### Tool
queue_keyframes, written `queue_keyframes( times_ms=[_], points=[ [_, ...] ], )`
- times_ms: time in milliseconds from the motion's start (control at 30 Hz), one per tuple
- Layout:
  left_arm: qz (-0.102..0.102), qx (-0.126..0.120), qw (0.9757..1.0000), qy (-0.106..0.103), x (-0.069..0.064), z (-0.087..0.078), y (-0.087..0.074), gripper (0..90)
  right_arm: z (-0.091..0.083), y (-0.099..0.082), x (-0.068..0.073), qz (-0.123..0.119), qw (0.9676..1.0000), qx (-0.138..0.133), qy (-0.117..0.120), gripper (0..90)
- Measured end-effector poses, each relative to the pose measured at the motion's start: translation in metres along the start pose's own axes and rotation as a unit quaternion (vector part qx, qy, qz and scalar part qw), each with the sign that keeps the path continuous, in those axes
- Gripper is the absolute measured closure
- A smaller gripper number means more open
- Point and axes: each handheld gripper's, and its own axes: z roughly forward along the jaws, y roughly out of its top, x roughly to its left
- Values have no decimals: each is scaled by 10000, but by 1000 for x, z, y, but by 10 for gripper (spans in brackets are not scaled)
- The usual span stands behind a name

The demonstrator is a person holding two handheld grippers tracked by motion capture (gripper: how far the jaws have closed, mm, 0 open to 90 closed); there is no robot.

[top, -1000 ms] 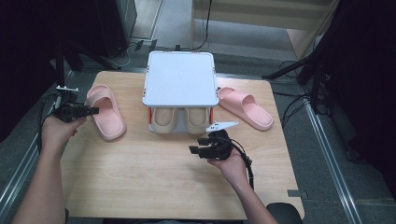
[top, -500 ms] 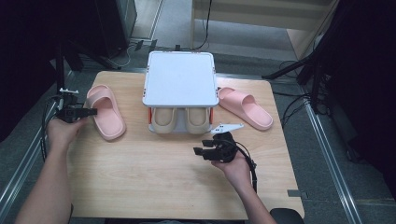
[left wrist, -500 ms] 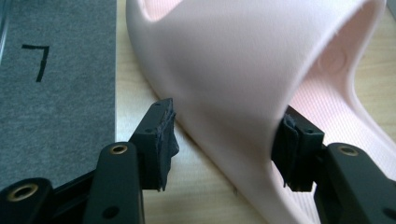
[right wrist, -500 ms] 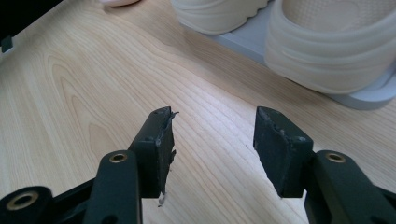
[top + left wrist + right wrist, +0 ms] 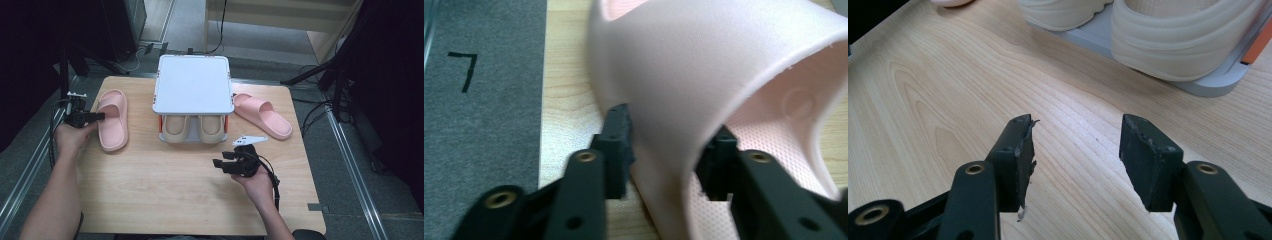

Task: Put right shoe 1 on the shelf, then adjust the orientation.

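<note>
The left claw has just been closing around the strap of the left pink slipper, now clenched on it near the tabletop's left edge, so a lift looks ready (probably toward the rack). The right claw hangs released over bare wood. Dark room, grey floor.

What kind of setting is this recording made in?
Probably a lab or studio set up for recording: a wooden table ringed by dark stands and floor cables, with slippers and a small shoe rack staged on it.
</note>
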Motion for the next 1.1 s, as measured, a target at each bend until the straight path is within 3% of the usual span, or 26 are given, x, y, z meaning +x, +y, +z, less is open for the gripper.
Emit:
queue_keyframes(
  times_ms=[200,267,300,400,533,700,1100],
  points=[
    [94,24,9999,52,-4,-2,2,751,0,0,1,-14,10000,4,-2,481],
    [55,50,10000,-23,-4,-2,2,805,0,0,1,-19,10000,11,5,481],
    [47,81,9998,-162,-3,-2,2,819,0,0,0,-6,10000,14,-2,481],
    [105,105,9998,-157,-6,-2,3,823,0,0,0,-3,10000,1,7,481],
    [-165,244,9987,-414,-8,-1,5,825,2,1,1,-28,10000,23,23,481],
    [7,277,9987,-423,-18,-3,7,823,1,2,1,-45,10000,-5,32,481],
    [4,185,9979,-613,-40,-17,14,822,5,7,3,-81,9999,1,122,482]
  ],
)
